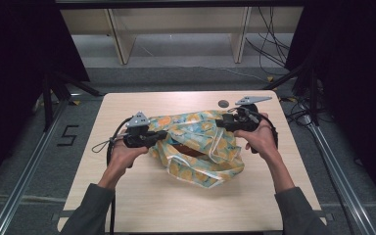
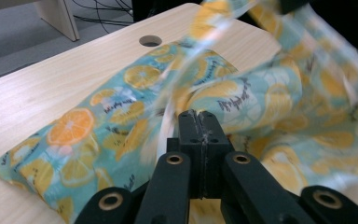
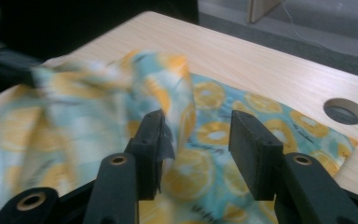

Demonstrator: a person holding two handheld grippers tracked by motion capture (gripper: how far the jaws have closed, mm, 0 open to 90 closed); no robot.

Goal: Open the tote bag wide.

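Left gripper [image 2: 199, 122] pinches the citrus-print bag [image 1: 196, 147] at its nine o'clock edge, while the right gripper [image 3: 200, 140], jaws spread, sits at its two o'clock corner, cloth between them.

light wooden table with one round cable hole [image 1: 127, 196]: 1 | teal fabric bag printed with orange citrus slices [image 1: 196, 128]: 1 | black two-jaw grippers: 2, left [image 1: 162, 135], right [image 1: 220, 122] | grey three-cornered plates: 2
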